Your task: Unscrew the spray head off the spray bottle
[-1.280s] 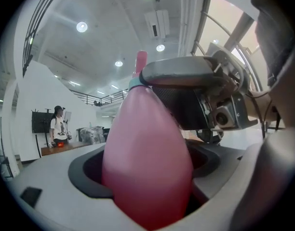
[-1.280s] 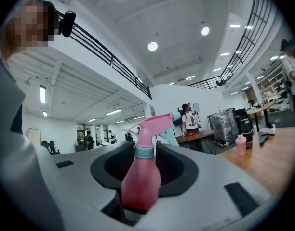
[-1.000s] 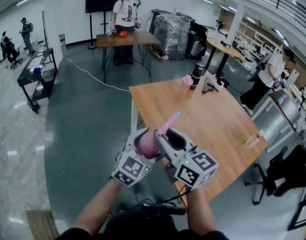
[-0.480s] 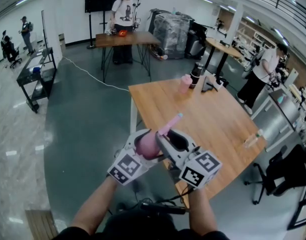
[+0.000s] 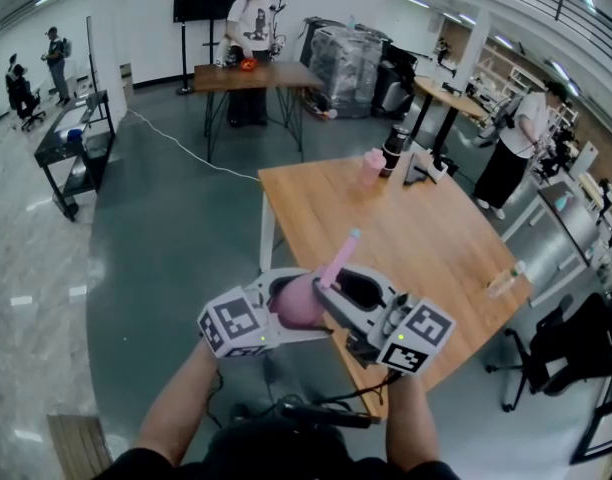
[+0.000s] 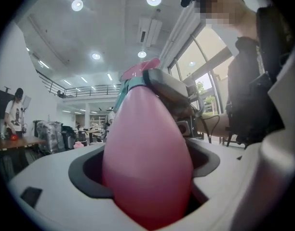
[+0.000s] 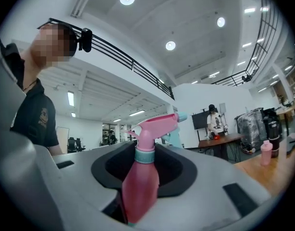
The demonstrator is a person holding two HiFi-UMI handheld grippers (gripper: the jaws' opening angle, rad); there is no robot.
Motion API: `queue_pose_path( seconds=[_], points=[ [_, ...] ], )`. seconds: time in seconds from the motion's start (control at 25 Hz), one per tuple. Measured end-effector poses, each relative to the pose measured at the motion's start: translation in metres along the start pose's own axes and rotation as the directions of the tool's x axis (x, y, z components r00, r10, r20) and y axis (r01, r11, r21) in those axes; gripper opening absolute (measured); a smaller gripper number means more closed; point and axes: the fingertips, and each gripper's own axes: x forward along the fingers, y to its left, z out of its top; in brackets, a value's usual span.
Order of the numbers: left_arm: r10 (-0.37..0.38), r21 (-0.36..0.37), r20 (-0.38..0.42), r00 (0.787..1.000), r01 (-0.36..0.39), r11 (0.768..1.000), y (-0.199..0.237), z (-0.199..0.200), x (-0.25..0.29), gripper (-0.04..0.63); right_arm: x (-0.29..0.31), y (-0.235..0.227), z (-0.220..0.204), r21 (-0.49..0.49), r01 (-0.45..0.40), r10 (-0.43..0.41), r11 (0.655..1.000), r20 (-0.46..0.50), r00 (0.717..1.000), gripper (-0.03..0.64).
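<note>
I hold a pink spray bottle (image 5: 301, 303) in the air in front of me, over the near corner of the wooden table (image 5: 426, 238). My left gripper (image 5: 286, 310) is shut on its fat body (image 6: 147, 153), which fills the left gripper view. Closed on the bottle's narrow upper part is my right gripper (image 5: 351, 293), just below the teal collar (image 7: 145, 157). The pink spray head (image 7: 154, 126) with its teal nozzle tip rises clear of those jaws. In the head view the spray head (image 5: 338, 258) points up and away from me.
A small pink bottle (image 5: 372, 168) and a black tumbler (image 5: 394, 153) stand at the table's far edge. A clear plastic bottle (image 5: 506, 280) lies at its right edge. An office chair (image 5: 566, 348) stands to the right, a black cart (image 5: 71, 153) far left, and people stand at the back.
My left gripper has rolled and shifted to the left with the bottle's body. The right gripper has turned slightly, and the spray head now stands more upright.
</note>
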Motion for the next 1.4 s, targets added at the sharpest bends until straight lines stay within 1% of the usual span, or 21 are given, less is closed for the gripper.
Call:
queue_pose_path(
  seconds=[0.16,0.24,0.32,0.44,0.68,0.76,0.84,0.92,1.0,1.12,1.2,1.4],
  points=[
    [-0.085,-0.012,0.017,0.996,0.085,0.996,-0.014,0.002,0.0,0.44,-0.006,0.009,0.0,-0.016,-0.083,0.083,0.996,-0.004,0.997,0.133],
    [-0.112,-0.006,0.025,0.993,0.112,0.994,-0.018,0.005,-0.002,0.44,-0.008,0.013,0.001,-0.023,-0.117,0.117,0.993,-0.005,0.993,0.134],
    [-0.125,-0.01,0.035,0.992,0.125,0.992,-0.021,0.005,-0.001,0.44,-0.009,0.014,0.001,-0.022,-0.134,0.134,0.991,-0.011,0.991,0.14],
    [-0.111,-0.008,0.04,0.993,0.111,0.994,-0.019,0.003,0.002,0.44,-0.01,0.012,0.0,-0.03,-0.127,0.127,0.991,-0.01,0.992,0.143],
    [-0.047,0.006,0.069,0.997,0.047,0.999,-0.01,0.008,0.005,0.44,-0.009,0.009,0.005,-0.035,-0.091,0.091,0.995,0.016,0.996,0.149],
    [-0.02,0.008,0.078,0.997,0.02,1.0,-0.005,0.01,0.003,0.44,-0.008,0.008,0.009,-0.037,-0.073,0.074,0.997,0.024,0.997,0.176],
    [0.019,0.004,0.08,0.997,-0.019,1.0,0.0,0.011,0.002,0.44,-0.008,0.005,0.012,-0.042,-0.05,0.051,0.998,0.023,0.998,0.179],
    [0.071,0.003,0.083,0.994,-0.072,0.997,0.007,0.013,0.002,0.44,-0.009,0.002,0.012,-0.043,-0.027,0.028,0.999,0.024,0.999,0.179],
    [0.14,0.005,0.087,0.986,-0.141,0.99,0.018,0.014,0.002,0.44,-0.009,-0.003,0.011,-0.035,0.01,-0.009,0.999,0.027,1.0,0.179],
    [0.252,0.005,0.068,0.965,-0.253,0.967,0.032,0.011,0.004,0.442,-0.011,-0.015,0.008,-0.016,0.111,-0.111,0.994,0.029,0.993,0.179],
    [0.311,0.012,0.048,0.949,-0.312,0.95,0.04,0.007,0.005,0.442,-0.008,-0.021,0.004,0.004,0.175,-0.175,0.985,0.022,0.984,0.179],
    [0.404,0.033,0.0,0.915,-0.403,0.914,0.052,-0.003,0.005,0.442,-0.002,-0.029,-0.003,0.052,0.271,-0.271,0.961,-0.004,0.963,0.179]
  ],
)
